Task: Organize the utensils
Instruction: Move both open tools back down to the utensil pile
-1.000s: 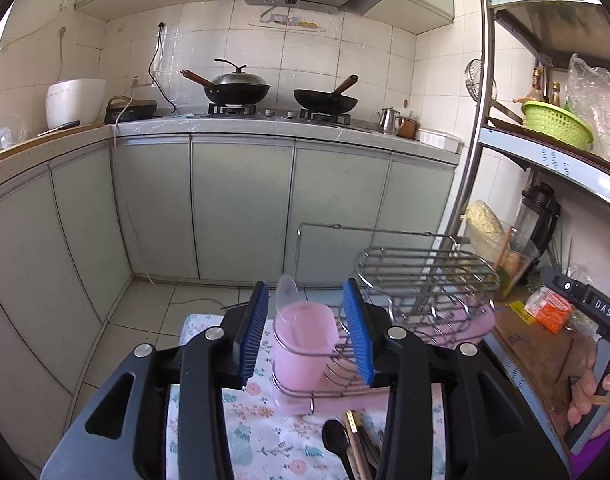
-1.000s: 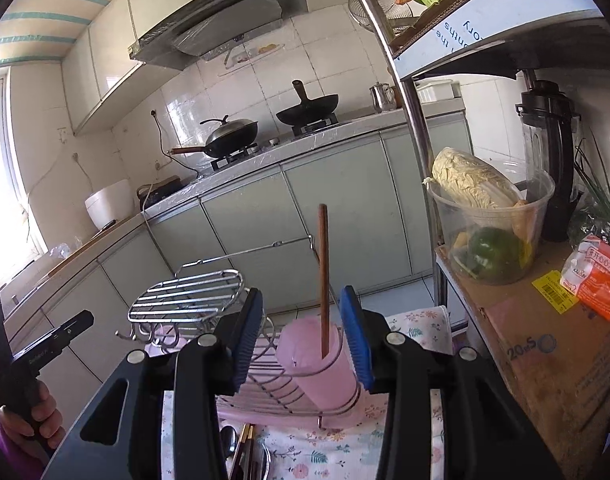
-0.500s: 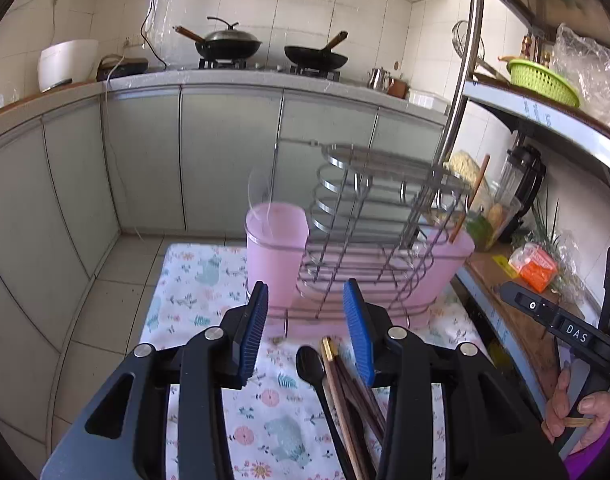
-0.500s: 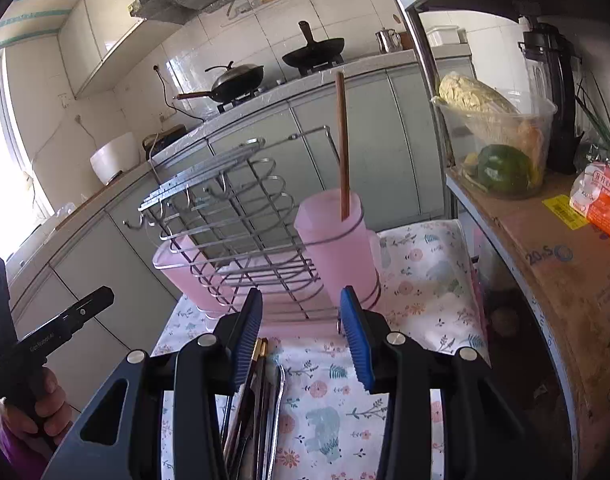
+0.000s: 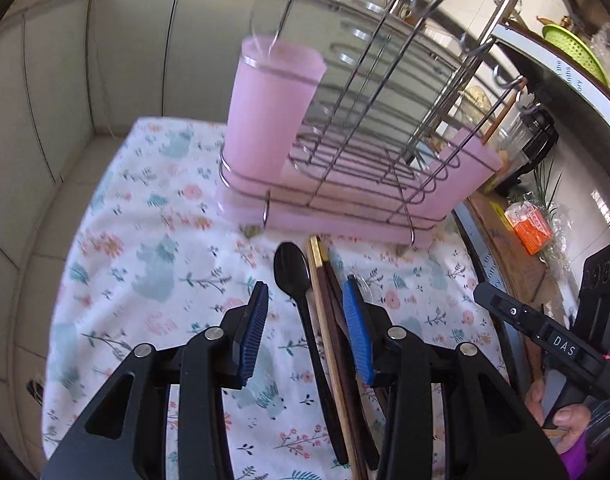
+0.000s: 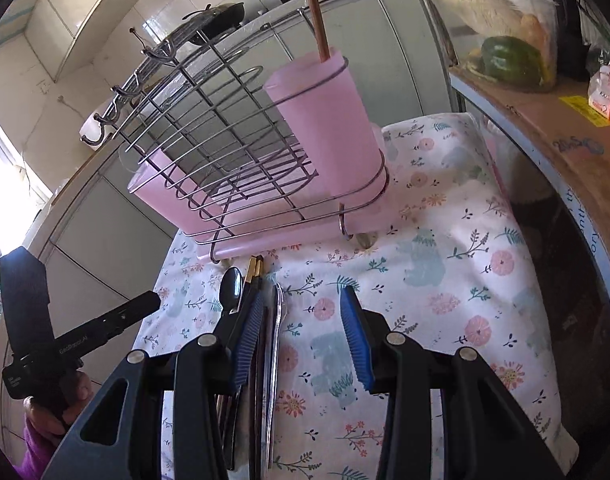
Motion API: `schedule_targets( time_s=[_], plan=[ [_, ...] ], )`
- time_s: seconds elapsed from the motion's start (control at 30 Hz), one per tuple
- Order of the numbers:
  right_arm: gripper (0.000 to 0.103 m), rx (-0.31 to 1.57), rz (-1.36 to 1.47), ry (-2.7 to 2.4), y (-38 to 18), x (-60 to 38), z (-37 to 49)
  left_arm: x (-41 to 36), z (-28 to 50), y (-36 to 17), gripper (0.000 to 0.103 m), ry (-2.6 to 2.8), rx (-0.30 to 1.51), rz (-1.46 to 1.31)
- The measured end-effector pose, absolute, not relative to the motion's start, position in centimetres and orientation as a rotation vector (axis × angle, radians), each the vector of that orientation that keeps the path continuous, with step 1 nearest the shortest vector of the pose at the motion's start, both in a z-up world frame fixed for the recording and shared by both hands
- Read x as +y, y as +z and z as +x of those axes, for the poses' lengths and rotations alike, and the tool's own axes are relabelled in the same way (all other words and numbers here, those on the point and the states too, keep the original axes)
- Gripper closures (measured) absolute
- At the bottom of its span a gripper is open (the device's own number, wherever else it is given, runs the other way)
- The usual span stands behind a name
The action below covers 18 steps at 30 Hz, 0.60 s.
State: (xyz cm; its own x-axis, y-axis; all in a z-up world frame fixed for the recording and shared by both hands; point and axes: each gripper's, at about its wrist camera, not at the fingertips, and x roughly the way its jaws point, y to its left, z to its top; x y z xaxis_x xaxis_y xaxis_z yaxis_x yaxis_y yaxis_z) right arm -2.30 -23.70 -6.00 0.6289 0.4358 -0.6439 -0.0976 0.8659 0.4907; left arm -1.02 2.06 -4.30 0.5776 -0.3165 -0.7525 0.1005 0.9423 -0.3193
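A wire dish rack (image 5: pixel 369 128) with pink cups and a pink tray stands on a floral cloth (image 5: pixel 153 248). A pink cup (image 5: pixel 269 108) is at its left end; another pink cup (image 6: pixel 329 128) at the right end holds one brown chopstick (image 6: pixel 313 8). Loose utensils lie in front of the rack: a black spoon (image 5: pixel 301 304), chopsticks (image 5: pixel 327 312), and a metal utensil (image 6: pixel 275 344). My left gripper (image 5: pixel 305 336) is open, low over the spoon and chopsticks. My right gripper (image 6: pixel 301 340) is open, with the metal utensil between its fingers.
Grey kitchen cabinets (image 5: pixel 105 52) stand behind the table. A shelf at the right holds a cardboard box (image 6: pixel 565 136), a tub of vegetables (image 6: pixel 501 44), a blender (image 5: pixel 533 136) and an orange packet (image 5: pixel 533 228).
Both grippers have dropped from rack height down toward the cloth and tilted downward. They now hover low over the loose utensils. Both stayed open.
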Motion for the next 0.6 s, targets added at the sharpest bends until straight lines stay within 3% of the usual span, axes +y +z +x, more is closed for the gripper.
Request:
schedule_targets(
  time_s=[0.17,0.4,0.6],
  plan=[
    [0.063,0.863,0.451,0.328,-6.9,-23.8,-2.1,1.6,0.6,-6.3,0.066,-0.264,1.013,-0.276],
    [0.063,0.893,0.459,0.342,-7.7,-23.8,-1.5,1.0,3.6,-9.0,0.082,-0.26,1.145,-0.313],
    [0.063,0.913,0.473,0.356,-8.3,-23.9,-1.0,0.8,4.9,-10.5,0.088,-0.249,1.208,-0.327]
  ],
)
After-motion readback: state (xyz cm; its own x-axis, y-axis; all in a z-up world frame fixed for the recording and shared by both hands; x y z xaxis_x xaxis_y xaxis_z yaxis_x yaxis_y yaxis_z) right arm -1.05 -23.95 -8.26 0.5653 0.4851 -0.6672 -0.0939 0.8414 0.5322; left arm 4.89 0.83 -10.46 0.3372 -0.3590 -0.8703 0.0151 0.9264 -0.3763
